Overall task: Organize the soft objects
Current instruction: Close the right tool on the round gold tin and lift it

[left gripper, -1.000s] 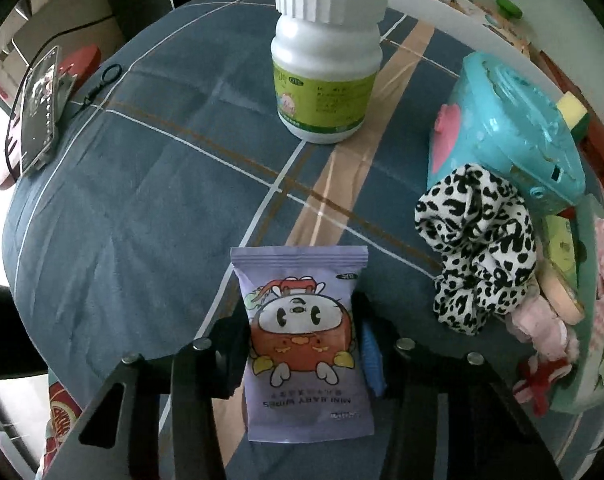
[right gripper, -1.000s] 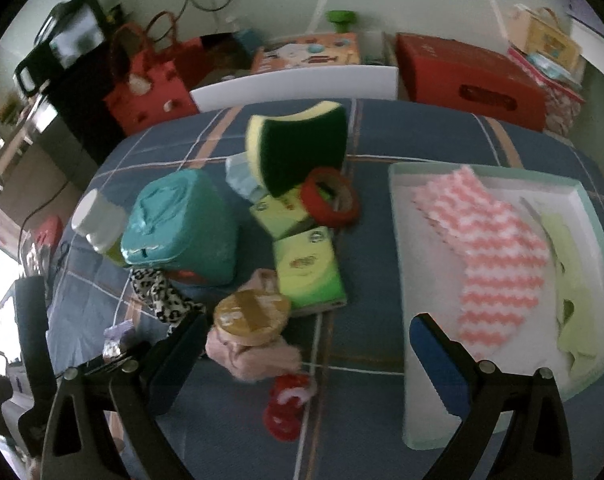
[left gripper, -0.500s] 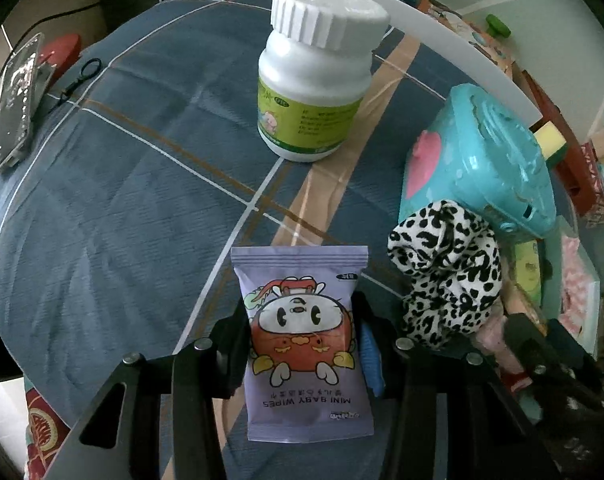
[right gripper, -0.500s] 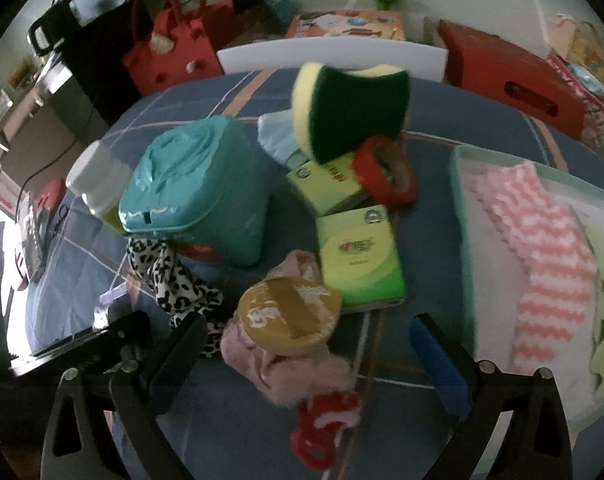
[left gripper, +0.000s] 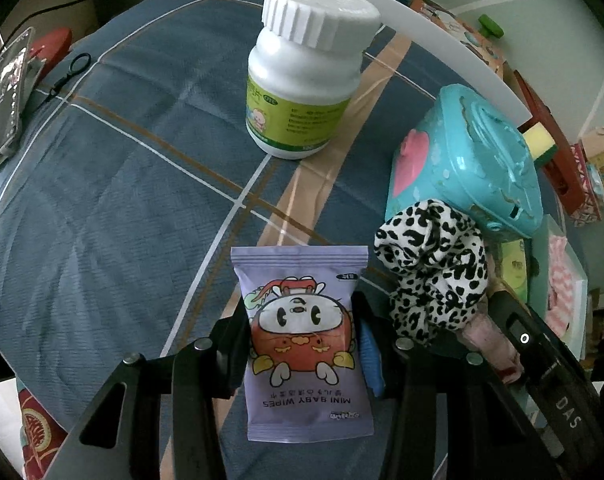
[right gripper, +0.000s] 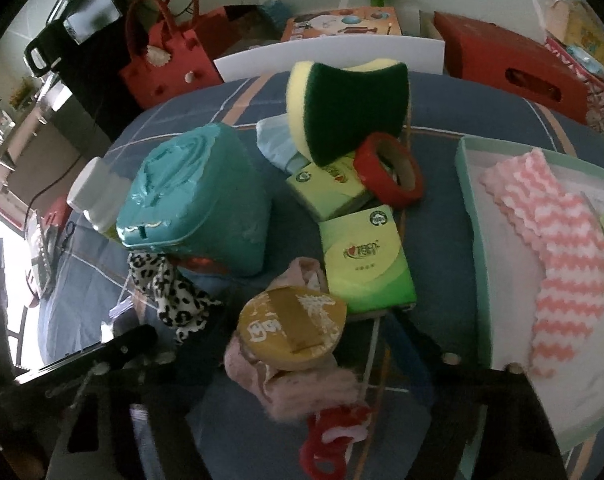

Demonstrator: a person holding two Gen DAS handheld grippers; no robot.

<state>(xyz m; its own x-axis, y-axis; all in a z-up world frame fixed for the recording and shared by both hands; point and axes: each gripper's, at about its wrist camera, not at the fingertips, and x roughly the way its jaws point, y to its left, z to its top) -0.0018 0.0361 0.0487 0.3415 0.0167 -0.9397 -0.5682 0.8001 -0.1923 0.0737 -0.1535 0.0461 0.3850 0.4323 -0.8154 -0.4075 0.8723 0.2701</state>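
Left gripper [left gripper: 302, 344] is pinching one flat, glossy purple baby-wipes packet [left gripper: 303, 340] between its black fingers, packet printed with a cartoon face, crimped at its far end. Just right of it one leopard-print scrunchie [left gripper: 431, 270] is lying bunched and ruffled, leaning against a smooth teal plastic tub [left gripper: 465, 160] with a pink heart. One white ribbed-cap bottle [left gripper: 305, 72] with a green label is standing upright farther off on the blue plaid cloth [left gripper: 102, 200].

Right gripper [right gripper: 305, 364] is spreading its fingers wide around a fuzzy pink cloth bundle [right gripper: 298, 388]; a round gold-lidded tin [right gripper: 292, 328] is sitting on that bundle. Two glossy green tissue packs [right gripper: 365, 260] are lying beyond, one partly under a red tape roll [right gripper: 393, 172]. One curved yellow-and-green sponge [right gripper: 345, 112] is standing on edge above them. One pale green tray [right gripper: 471, 200] at right is holding a pink-and-white zigzag knit cloth [right gripper: 557, 248].
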